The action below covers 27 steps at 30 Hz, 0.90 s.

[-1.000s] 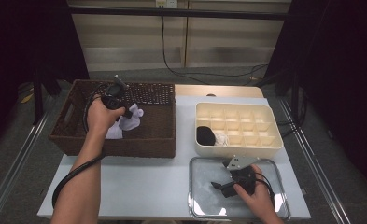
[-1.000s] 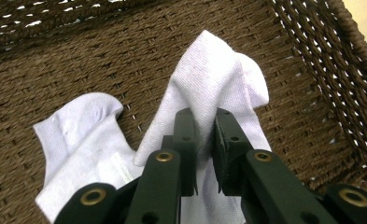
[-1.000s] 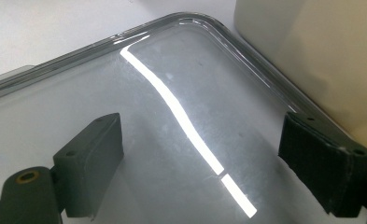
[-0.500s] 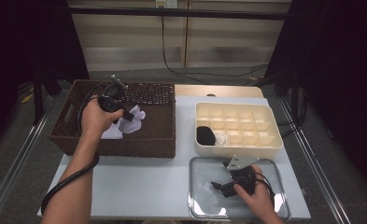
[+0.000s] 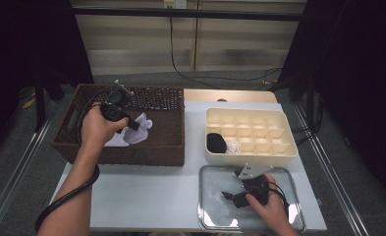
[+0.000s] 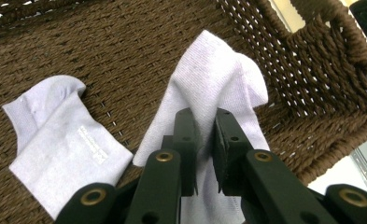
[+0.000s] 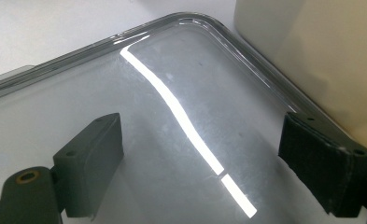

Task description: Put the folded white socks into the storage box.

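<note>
High view: left gripper (image 5: 131, 124) pinches a pale sock (image 5: 137, 132) above the middle of the basket (image 5: 171, 147); right gripper (image 5: 230, 195) rests in the metal tray (image 5: 205, 216) at the table's (image 5: 146, 196) near right corner. Left gripper view: jaws clamp only a fold, so the sock could slip or drag on the weave; second sock (image 6: 64, 135) lies on the basket floor. Right gripper view: jaws wide apart, holding nothing.
</note>
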Each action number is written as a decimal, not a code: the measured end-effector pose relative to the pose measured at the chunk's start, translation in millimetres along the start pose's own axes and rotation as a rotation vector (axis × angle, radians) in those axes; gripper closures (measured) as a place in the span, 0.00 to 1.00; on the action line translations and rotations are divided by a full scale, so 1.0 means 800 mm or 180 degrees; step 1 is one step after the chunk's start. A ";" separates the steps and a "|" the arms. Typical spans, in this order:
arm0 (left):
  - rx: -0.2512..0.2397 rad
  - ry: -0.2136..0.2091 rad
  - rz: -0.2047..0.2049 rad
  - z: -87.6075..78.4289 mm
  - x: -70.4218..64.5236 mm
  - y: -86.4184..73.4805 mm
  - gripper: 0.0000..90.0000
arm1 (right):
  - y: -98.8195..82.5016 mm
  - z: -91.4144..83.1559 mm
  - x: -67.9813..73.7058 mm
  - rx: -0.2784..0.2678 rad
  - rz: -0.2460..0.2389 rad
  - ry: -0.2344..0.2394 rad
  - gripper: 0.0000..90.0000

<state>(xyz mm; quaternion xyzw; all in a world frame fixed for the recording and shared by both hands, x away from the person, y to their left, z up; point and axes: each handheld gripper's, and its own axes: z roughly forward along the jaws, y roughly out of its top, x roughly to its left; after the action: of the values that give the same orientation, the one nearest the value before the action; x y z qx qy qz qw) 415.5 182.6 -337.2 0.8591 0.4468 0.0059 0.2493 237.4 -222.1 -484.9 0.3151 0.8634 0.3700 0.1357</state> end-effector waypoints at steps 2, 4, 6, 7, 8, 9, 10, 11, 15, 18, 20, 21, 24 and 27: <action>-0.0002 0.0005 0.0032 0.000 -0.005 -0.001 0.90 | 0.000 0.000 0.000 0.0001 0.0001 0.0001 0.14; 0.0021 -0.0031 0.0091 -0.001 -0.008 -0.002 0.90 | 0.000 0.000 0.000 0.0002 0.0001 0.0000 0.14; -0.0012 -0.0031 0.0077 -0.002 -0.013 -0.003 0.90 | 0.000 0.000 0.000 -0.0008 0.0001 0.0009 0.14; 0.0003 -0.0045 0.0092 -0.003 -0.014 -0.003 0.90 | 0.000 0.000 0.000 -0.0003 0.0002 0.0008 0.14; -0.0018 -0.0063 0.0101 -0.004 -0.016 -0.004 0.90 | 0.000 0.000 0.000 -0.0003 0.0001 0.0008 0.14; -0.0008 -0.0070 0.0117 -0.005 -0.017 -0.004 0.90 | 0.000 0.000 0.000 -0.0002 0.0002 0.0008 0.14; -0.0011 -0.0066 0.0115 -0.006 -0.018 -0.005 0.90 | 0.000 0.000 0.000 0.0001 0.0001 0.0000 0.14; -0.0027 -0.0075 0.0124 -0.007 -0.019 -0.005 0.90 | 0.000 0.000 0.000 0.0000 0.0001 0.0000 0.14; -0.0025 -0.0068 0.0173 -0.011 -0.024 -0.005 0.90 | 0.000 0.000 0.000 0.0001 0.0002 0.0001 0.14; -0.0025 -0.0075 0.0193 -0.016 -0.027 -0.005 0.90 | 0.000 0.000 0.000 0.0000 0.0002 0.0000 0.14; -0.0035 -0.0081 0.0192 -0.017 -0.028 -0.006 0.90 | 0.000 0.000 0.000 -0.0001 0.0002 0.0000 0.14; -0.0024 -0.0084 0.0194 -0.017 -0.029 -0.007 0.90 | 0.000 0.000 0.000 -0.0003 0.0003 0.0006 0.14; -0.0024 -0.0108 0.0195 -0.017 -0.031 -0.010 0.90 | 0.000 0.000 0.000 -0.0005 0.0002 0.0007 0.14; -0.0023 -0.0121 0.0208 -0.018 -0.032 -0.013 0.90 | 0.000 0.000 0.000 -0.0005 0.0000 0.0006 0.14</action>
<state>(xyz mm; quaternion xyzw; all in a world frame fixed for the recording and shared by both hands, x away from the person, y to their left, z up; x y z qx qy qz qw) 389.0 173.5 -323.8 0.8723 0.4137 -0.0007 0.2605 237.3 -222.1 -485.1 0.3146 0.8632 0.3710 0.1351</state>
